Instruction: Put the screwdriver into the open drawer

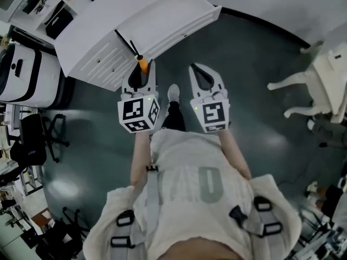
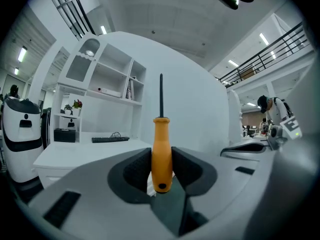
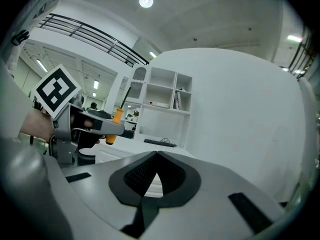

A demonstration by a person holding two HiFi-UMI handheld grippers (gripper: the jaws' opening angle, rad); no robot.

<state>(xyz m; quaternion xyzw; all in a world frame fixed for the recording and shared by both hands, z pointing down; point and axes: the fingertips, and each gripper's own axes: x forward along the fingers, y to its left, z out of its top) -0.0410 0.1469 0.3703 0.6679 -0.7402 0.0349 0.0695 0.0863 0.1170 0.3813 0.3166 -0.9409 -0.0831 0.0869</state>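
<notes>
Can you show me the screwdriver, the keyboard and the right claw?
screwdriver (image 2: 161, 154), left gripper view, orange handle.
keyboard (image 2: 110, 139), left gripper view, its middle.
right claw (image 3: 156, 155), right gripper view, where tips meet.

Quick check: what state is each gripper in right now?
Left gripper: closed, holding the screwdriver by its orange handle.
Right gripper: closed, nothing between its jaws.

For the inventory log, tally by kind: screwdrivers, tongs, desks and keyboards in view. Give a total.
Screwdriver: 1
Tongs: 2 (left tongs gripping the screwdriver, right tongs shut, empty)
White desk: 1
Keyboard: 1
Total: 5
</notes>
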